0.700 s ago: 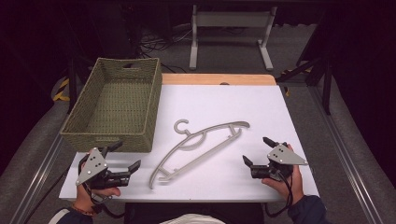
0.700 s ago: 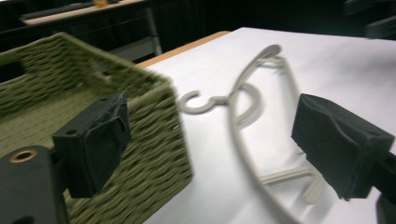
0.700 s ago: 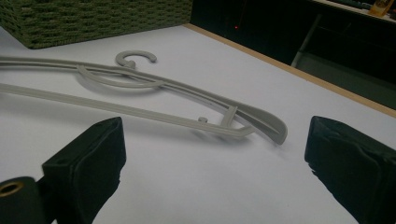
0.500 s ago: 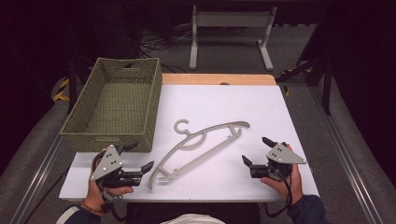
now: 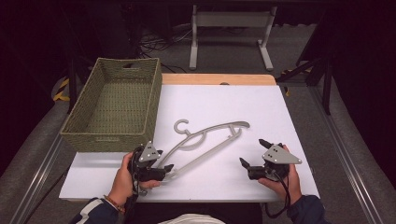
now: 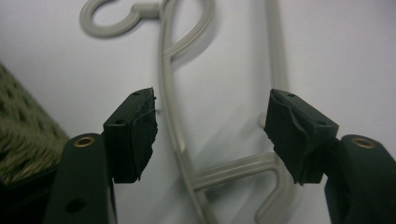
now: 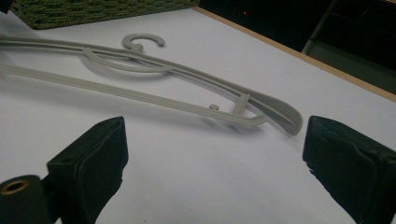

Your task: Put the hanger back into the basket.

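Lying flat near the basket (image 5: 112, 105), the thin plastic hanger (image 5: 205, 140) looks light and stiff; left gripper (image 6: 210, 133) straddles its near end, right gripper (image 7: 215, 168) spread alongside.

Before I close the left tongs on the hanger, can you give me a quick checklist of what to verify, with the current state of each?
1. Left tongs open: ok, jaws spread wide in the left gripper view.
2. Hanger between the left jaws: ok, its near end and both bars lie in the gap.
3. Pads touching the hanger: cannot tell, height above the table is unclear.
4. Right tongs clear of the hanger: ok, open and apart from its far tip.
5. Basket free of the hanger: ok, it sits beside it, not touching.
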Available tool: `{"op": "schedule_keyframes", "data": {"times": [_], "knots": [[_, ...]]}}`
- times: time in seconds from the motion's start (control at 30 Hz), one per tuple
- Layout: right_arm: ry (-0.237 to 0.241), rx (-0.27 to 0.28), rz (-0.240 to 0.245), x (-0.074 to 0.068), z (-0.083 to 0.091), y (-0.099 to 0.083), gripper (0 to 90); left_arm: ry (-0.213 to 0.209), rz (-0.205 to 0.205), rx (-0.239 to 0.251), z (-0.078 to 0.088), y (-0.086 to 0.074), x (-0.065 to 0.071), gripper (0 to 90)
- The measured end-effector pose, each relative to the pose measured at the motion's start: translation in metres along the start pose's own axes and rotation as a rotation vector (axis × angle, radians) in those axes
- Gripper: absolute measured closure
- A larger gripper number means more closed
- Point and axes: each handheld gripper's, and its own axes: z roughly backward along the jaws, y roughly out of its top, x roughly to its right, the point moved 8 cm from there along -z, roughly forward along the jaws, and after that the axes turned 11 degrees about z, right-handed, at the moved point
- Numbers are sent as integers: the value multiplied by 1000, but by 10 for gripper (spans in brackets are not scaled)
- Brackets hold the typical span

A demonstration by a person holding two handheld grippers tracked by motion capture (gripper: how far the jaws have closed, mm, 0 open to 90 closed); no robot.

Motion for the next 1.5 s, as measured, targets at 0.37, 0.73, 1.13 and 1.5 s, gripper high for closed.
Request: {"op": "schedule_keyframes", "data": {"times": [0.37, 0.73, 1.13, 1.5], "knots": [[16, -5, 11, -2, -1, 0, 80, 17, 120, -88, -18, -14, -23, 502], [29, -18, 3, -4, -2, -2, 84, 19, 70, -157, -16, -14, -23, 759], [43, -22, -32, -2, -2, -4, 87, 21, -10, -367, -6, -15, -24, 765], [43, -26, -62, 2, -2, -6, 102, 35, -29, -403, -14, -8, -17, 670]]}}
